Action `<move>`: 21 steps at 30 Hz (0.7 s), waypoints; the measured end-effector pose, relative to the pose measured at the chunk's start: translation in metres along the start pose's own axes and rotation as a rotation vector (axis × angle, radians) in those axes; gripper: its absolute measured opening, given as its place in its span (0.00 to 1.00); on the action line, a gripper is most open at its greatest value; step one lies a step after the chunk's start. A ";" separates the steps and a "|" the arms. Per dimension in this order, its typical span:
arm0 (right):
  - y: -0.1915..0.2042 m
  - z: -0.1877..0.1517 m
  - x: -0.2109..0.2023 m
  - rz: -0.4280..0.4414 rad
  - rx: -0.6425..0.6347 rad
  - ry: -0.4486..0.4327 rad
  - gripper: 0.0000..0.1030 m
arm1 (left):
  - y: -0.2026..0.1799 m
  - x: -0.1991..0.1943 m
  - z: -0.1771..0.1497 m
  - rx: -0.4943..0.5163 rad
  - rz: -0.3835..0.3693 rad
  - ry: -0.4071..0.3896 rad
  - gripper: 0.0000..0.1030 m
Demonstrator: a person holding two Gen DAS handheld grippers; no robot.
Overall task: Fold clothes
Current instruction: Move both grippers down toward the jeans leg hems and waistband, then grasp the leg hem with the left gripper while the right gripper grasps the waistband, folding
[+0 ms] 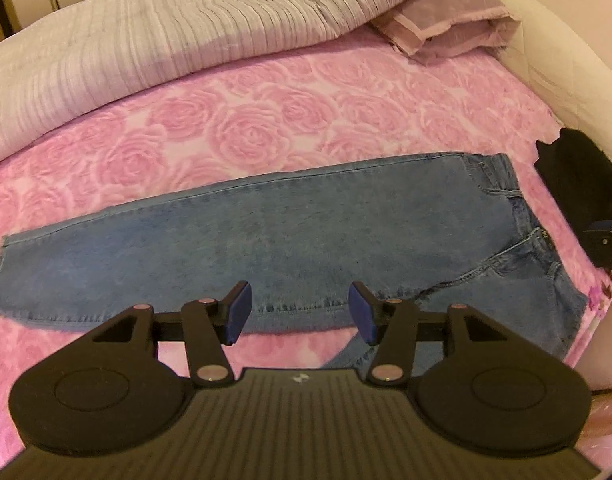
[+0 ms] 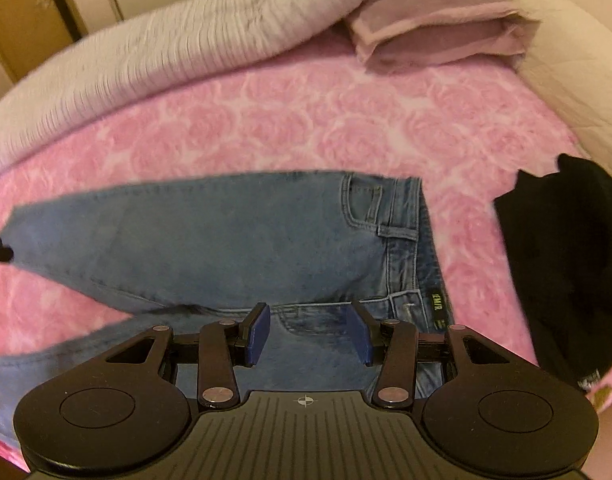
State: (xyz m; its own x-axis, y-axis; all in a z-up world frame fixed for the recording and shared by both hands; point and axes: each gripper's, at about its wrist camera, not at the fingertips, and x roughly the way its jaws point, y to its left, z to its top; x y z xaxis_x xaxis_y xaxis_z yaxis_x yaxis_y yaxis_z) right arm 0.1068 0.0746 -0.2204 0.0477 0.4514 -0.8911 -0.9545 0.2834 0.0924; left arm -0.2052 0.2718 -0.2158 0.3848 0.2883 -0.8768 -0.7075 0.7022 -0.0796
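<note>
Both grippers sit nearest the lens, each pointing down at the bed. Left gripper (image 1: 300, 314) has its blue pads (image 1: 239, 312) spread apart with nothing between them; it hangs over the near seam of the jeans (image 1: 290, 236), toward the leg end. Right gripper (image 2: 309, 334) is likewise spread and pinches nothing; below its pads (image 2: 259, 334) lies the waistband end, near a dark woven label (image 2: 439, 306) whose lettering is too small to read.

Those blue jeans lie flat across the middle of the bed, folded lengthwise so one leg covers the other, hems toward the bed's left edge and waistband toward its right. A second strip of denim shows beneath the left gripper's body, partly hidden by it, and in the right wrist view it runs out of frame at the lower left.

Under the jeans is a pink rose-patterned blanket (image 1: 266, 120). Just past the waistband, toward the right edge, sits a black garment (image 2: 562, 260), cut off by the frame. Along the far edge lies a pale ribbed cover (image 1: 146, 40), rolled up, with a folded mauve cloth (image 1: 446, 28) tucked under its right end. The right wrist view is blurred.
</note>
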 end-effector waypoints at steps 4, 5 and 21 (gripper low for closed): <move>-0.023 0.018 0.052 0.012 -0.050 0.049 0.45 | -0.004 0.046 0.011 0.022 -0.009 0.015 0.48; -0.029 0.024 0.065 0.016 -0.062 0.061 0.45 | -0.005 0.059 0.014 0.031 -0.010 0.019 0.48; -0.080 0.136 0.230 0.099 -0.543 0.120 0.45 | 0.001 0.212 0.085 0.386 -0.023 0.046 0.48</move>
State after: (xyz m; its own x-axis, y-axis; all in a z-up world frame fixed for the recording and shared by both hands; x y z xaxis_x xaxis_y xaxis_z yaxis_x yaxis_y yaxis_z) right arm 0.2340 0.2705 -0.3726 -0.0534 0.3454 -0.9369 -0.9686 -0.2461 -0.0355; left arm -0.0734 0.3889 -0.3615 0.3648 0.2458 -0.8981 -0.4202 0.9042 0.0768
